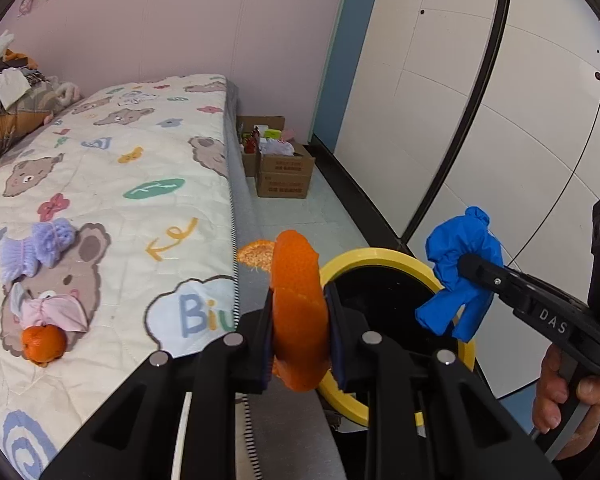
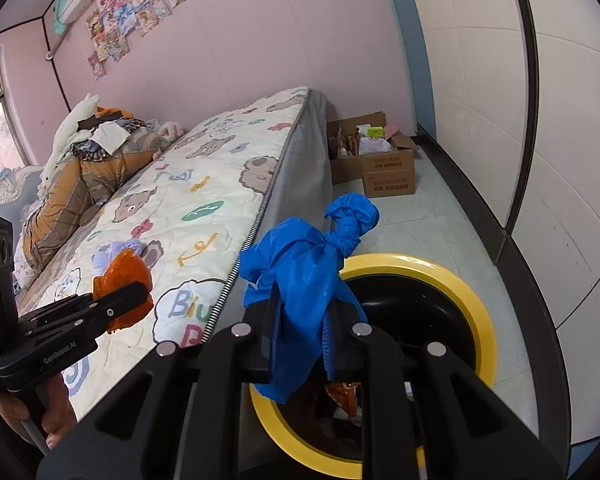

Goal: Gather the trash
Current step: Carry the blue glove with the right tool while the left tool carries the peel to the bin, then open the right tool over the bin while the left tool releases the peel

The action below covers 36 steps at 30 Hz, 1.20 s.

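Note:
My left gripper (image 1: pixel 300 312) is shut on a piece of orange peel (image 1: pixel 296 292), held at the bed's edge beside the bin. It also shows in the right wrist view (image 2: pixel 120 300) with the orange peel (image 2: pixel 122 270) in it. My right gripper (image 2: pixel 300 320) is shut on a knotted blue plastic bag (image 2: pixel 300 264), held over the near rim of the yellow-rimmed black trash bin (image 2: pixel 476 304). The blue bag (image 1: pixel 460 276) and the bin (image 1: pixel 364 258) also show in the left wrist view. Some trash lies inside the bin (image 2: pixel 342 398).
A bed with a bear-print quilt (image 1: pixel 112 184) fills the left. On it lie a whole orange (image 1: pixel 44 342), a pink cloth (image 1: pixel 56 310) and a purple knit item (image 1: pixel 36 244). Cardboard boxes (image 1: pixel 284 172) stand on the floor by the far wall. White wardrobe doors (image 1: pixel 500 100) run along the right.

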{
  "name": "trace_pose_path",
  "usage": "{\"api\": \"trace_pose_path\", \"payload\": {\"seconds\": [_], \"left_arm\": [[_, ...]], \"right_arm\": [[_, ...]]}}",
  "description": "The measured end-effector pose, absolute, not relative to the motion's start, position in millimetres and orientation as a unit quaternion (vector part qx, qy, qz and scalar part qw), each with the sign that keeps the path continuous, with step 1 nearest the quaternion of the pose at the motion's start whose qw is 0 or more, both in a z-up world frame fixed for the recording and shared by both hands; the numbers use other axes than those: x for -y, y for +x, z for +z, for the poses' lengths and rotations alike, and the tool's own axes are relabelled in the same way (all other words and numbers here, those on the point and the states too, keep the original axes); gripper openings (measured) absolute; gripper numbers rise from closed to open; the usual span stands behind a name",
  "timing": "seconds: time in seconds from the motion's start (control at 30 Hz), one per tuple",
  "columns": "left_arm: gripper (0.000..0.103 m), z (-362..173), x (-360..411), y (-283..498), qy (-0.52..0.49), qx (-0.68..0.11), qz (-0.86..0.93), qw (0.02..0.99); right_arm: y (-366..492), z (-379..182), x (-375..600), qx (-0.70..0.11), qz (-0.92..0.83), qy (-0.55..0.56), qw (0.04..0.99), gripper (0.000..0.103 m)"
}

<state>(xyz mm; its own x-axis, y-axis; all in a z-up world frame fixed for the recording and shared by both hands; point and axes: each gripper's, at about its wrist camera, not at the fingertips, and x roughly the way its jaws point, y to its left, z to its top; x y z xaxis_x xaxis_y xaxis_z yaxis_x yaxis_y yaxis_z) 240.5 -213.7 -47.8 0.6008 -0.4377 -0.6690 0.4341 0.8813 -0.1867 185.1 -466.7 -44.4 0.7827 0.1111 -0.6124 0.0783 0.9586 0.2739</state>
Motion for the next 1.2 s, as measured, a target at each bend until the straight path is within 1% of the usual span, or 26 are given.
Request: {"api": "trace_pose_path", "payload": {"seconds": [0.6,0.9,1.0,1.1,1.2], "left_arm": [[0.021,-82.7,268.8,257.0,0.025,-0.408,-0.266,0.873],[0.021,-99.1,289.5,259.2,0.021,-0.428,-0.294,0.854],[0.023,-103.4,293.8,259.4,0.022,-0.437,-0.300,0.848],[0.025,-105.4,295.9,258.8,0.021,-0.441,-0.303,0.844],[0.029,-106.1,298.2,256.7,0.024,-0.441,-0.309,0.842]], "right_arm": [[191.5,-80.7,495.8,-0.353,-0.029,0.156,0.922,0.016],[197.3,-99.4,514.3,-0.366,-0.051,0.172,0.913,0.017],[199.5,-103.7,518.1,-0.370,-0.054,0.177,0.910,0.017],[200.0,-105.6,521.1,-0.369,-0.055,0.181,0.910,0.020],[200.4,-107.3,524.6,-0.369,-0.054,0.191,0.908,0.022]]}}
